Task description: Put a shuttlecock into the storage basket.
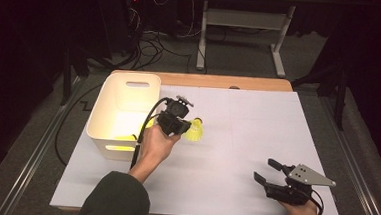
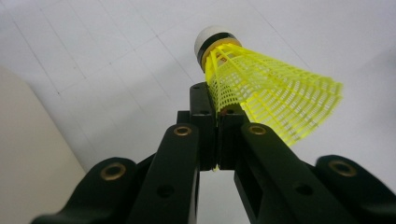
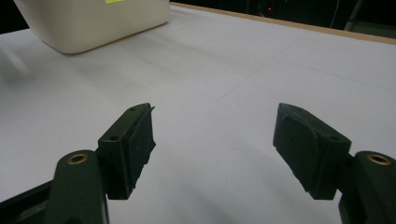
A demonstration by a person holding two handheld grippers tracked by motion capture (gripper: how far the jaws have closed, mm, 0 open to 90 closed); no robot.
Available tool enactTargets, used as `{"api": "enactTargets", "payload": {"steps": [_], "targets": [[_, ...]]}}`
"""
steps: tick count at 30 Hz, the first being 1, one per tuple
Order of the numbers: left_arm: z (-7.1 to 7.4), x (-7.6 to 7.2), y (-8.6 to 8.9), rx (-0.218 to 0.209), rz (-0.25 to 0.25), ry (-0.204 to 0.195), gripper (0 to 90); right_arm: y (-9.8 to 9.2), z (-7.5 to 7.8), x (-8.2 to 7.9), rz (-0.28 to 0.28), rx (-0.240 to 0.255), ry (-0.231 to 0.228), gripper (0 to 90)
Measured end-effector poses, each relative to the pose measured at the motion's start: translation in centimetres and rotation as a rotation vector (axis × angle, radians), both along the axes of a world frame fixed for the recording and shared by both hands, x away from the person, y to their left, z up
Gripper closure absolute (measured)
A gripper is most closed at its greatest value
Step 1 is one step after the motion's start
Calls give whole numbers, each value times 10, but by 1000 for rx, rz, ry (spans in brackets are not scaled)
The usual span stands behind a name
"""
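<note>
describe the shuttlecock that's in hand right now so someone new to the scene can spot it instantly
Start at the white bin on the left side of the white table. Just right of its rim, the left gripper is shut on the skirt edge of a yellow mesh shuttlecock with a white cork tip and a black band. Unlike the yellow item lying inside the bin, this one is outside it, held by the gripper.

The white bin (image 1: 123,114) is the one tall obstacle, standing at the table's (image 1: 256,141) left edge. Right of the bin the tabletop lies bare, open to passage. Just beside the bin's right wall, the left gripper (image 1: 190,127) and its shuttlecock (image 1: 195,130) fill the gap.
</note>
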State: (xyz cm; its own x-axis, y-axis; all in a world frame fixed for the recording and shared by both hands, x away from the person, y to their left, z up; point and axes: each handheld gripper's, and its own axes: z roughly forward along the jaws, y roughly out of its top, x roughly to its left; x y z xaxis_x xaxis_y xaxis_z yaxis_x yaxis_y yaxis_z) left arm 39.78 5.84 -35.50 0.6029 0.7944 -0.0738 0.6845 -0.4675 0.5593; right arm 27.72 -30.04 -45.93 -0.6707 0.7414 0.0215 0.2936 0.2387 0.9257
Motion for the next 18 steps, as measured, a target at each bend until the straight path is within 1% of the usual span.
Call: {"api": "enactTargets", "payload": {"steps": [7, 14, 18], "targets": [[5, 3, 0, 4, -2, 8, 887, 0, -1, 1, 9, -3, 3, 297], [7, 8, 3, 0, 4, 22, 887, -2, 0, 0, 3, 4, 5, 297], [11, 8, 2, 3, 2, 15, 887, -2, 0, 1, 5, 4, 7, 296]]}}
